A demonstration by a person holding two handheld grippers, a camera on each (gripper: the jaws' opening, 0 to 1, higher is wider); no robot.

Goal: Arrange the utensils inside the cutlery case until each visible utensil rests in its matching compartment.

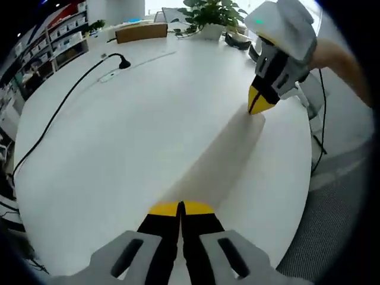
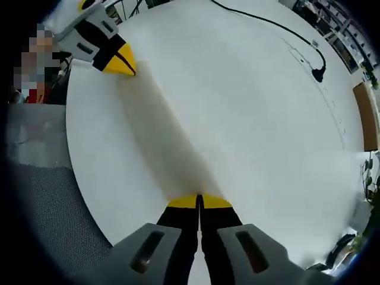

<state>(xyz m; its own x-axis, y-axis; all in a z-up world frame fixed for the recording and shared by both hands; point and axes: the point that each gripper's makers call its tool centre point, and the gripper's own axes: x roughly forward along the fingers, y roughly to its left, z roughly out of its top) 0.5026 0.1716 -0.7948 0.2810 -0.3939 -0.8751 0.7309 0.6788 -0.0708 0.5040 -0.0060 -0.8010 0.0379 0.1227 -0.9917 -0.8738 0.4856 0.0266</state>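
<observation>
In the left gripper view the left tongs (image 1: 180, 208) sit low over the near part of the white counter (image 1: 119, 142), their yellow tips pressed together with nothing between them. The right gripper view shows the same of the right tongs (image 2: 198, 201): tips meeting, nothing pinched. Each pair shows in the other's view, across the counter, the right tongs at the upper right of the left gripper view and the left tongs at the upper left of the right gripper view, so the two point roughly toward each other along one line, with a pale band lying on the bare surface between them. No cutlery case and no utensils can be found on the stretch of counter in these views, so which way the task's things lie from either pair, how their long axes run, and which hand is nearer cannot be told from here. Further off lie a black cable (image 1: 65, 101) and its plug end (image 2: 319, 75), and at the far edge a flat brown box (image 1: 141, 31) and a potted plant (image 1: 211, 15). My judgement is that the next move calls for turning the tongs until the case comes into sight.
</observation>
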